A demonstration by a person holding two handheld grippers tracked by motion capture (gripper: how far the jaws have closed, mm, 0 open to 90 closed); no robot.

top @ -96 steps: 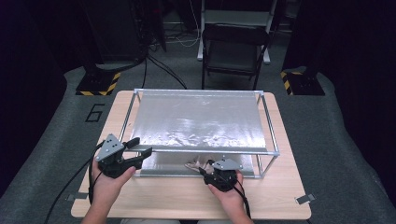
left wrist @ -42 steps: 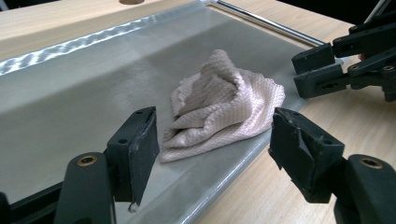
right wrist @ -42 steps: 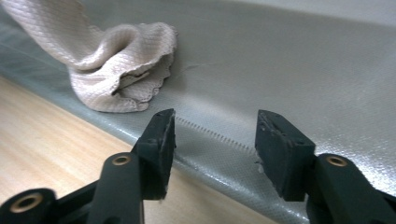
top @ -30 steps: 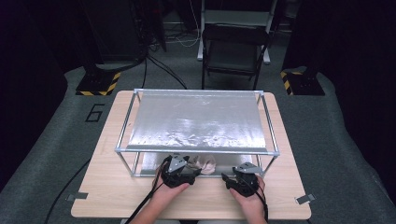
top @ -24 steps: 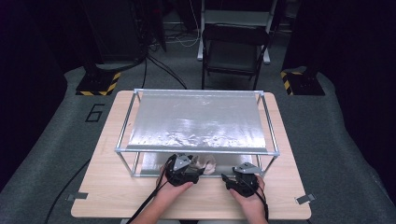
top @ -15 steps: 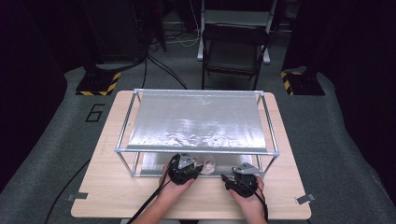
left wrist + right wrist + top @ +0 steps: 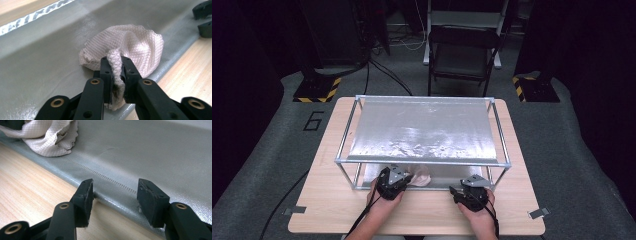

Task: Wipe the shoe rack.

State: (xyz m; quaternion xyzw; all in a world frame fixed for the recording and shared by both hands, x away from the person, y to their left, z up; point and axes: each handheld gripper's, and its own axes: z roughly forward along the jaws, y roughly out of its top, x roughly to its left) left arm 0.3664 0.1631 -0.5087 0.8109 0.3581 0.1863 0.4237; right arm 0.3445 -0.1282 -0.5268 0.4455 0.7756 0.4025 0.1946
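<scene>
— Under the near edge of the metal frame (image 7: 347,161), what is the left gripper (image 7: 115,65) doing?

— Its fingers (image 7: 106,72) have just been closing, and now they clench a twisted fold of the pale waffle-weave cloth (image 7: 130,47). The fold stands up between the pads, with a tail hanging below them.

— Where does the cloth lie?

— On the grey silvery sheet (image 7: 37,62) that covers the floor of the frame, near that sheet's front edge, just beside the bare wood of the tabletop (image 7: 195,72). From the high view it shows as a pale bunch (image 7: 419,175) right ahead of the left gripper (image 7: 399,180).

— And the right gripper (image 7: 113,192)?

— Released. Its fingers (image 7: 86,197) stand apart with nothing between them, poised over the sheet's front edge (image 7: 110,195) where it meets the wood. The cloth (image 7: 50,137) sits well off to its left, apart from it.

— Where are the hands?

— Both come in from the near side of the tabletop (image 7: 327,200), the right gripper (image 7: 462,189) to the right of the cloth.
</scene>
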